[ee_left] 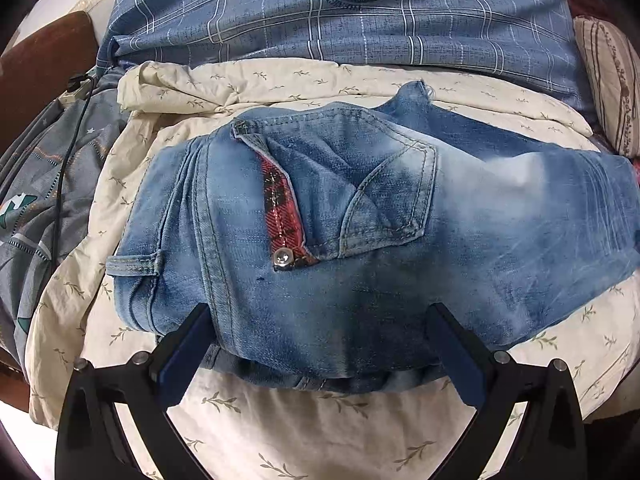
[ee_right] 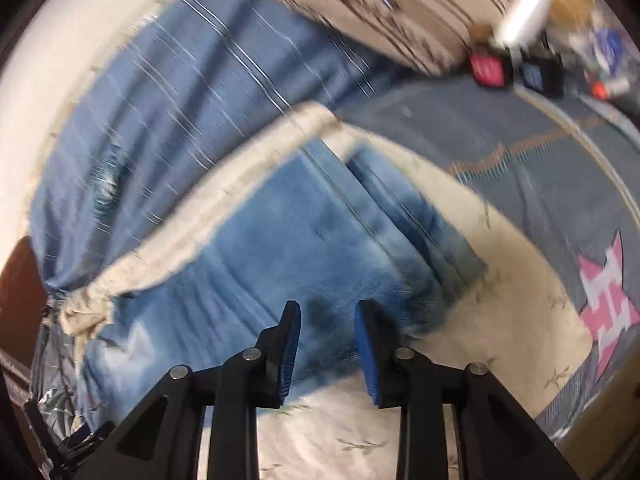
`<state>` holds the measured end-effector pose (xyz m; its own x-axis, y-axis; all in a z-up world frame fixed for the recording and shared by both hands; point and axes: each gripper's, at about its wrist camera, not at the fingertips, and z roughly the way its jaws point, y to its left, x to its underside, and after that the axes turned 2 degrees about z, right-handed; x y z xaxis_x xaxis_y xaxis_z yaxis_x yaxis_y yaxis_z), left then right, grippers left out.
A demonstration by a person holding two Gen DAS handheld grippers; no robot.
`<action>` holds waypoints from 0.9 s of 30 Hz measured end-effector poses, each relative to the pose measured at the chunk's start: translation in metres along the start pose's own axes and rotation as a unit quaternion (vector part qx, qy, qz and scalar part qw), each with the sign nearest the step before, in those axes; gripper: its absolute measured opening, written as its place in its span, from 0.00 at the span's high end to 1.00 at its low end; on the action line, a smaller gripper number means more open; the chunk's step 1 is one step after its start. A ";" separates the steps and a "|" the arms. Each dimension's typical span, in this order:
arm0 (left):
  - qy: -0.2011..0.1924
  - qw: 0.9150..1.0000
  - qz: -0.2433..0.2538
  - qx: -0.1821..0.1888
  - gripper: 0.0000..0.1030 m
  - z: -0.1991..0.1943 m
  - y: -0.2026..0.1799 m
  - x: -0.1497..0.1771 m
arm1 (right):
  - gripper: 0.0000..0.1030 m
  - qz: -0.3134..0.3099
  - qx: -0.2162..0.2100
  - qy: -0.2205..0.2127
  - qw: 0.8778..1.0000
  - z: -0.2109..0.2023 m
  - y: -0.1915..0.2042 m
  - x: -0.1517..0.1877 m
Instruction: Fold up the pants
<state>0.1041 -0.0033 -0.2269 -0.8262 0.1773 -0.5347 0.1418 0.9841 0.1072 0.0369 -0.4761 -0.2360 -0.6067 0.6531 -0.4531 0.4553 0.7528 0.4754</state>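
The jeans [ee_left: 360, 232] are being shown folded into a thick, roughly rectangular bundle of faded, light-washed blue denim, lying on a cream quilt [ee_left: 320, 432] printed with small olive leaf sprigs. On top of the bundle, a stitched back pocket [ee_left: 384, 200] with a pointed lower edge is being displayed, and just left of the pocket a strip of red tartan lining [ee_left: 280, 208] is being exposed, ending at a round metal rivet [ee_left: 283, 257]. A belt loop [ee_left: 134, 266] is sticking out at the bundle's left edge, and a frayed hem [ee_left: 420, 90] is peeking out beyond the pocket. The quilt is being seen as soft and rumpled beyond the jeans, and behind it a blue plaid duvet [ee_left: 320, 12] with thin white lines and a round badge print is being seen. Left of the jeans, a thin black cable [ee_left: 64, 160] is being draped over grey patterned bedding.

The left gripper [ee_left: 320, 316] is being held over the near edge of the jeans with its jaws spread wide, the dark blue ribbed pads standing at either side of the denim and closing on nothing.

In the blurred right wrist view, the right gripper [ee_right: 328, 312] is being held above the jeans [ee_right: 280, 248] near their quilt-side edge; its jaws are being kept a narrow gap apart, with nothing pinched between the pads. Beyond the jeans, grey-blue bedding with a pink and white motif [ee_right: 608, 300] is being seen.
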 end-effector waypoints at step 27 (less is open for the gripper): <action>0.009 0.997 -0.007 0.075 0.00 -0.006 -0.034 -0.020 | 0.43 0.162 -0.090 -0.028 0.982 -0.028 -0.069 -0.004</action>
<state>0.1126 -0.0402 -0.2152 -0.8386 0.1645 -0.5194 0.2085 0.9777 -0.0270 -0.0106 -0.5325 -0.2459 -0.4091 0.8638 -0.2939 0.4930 0.4803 0.7254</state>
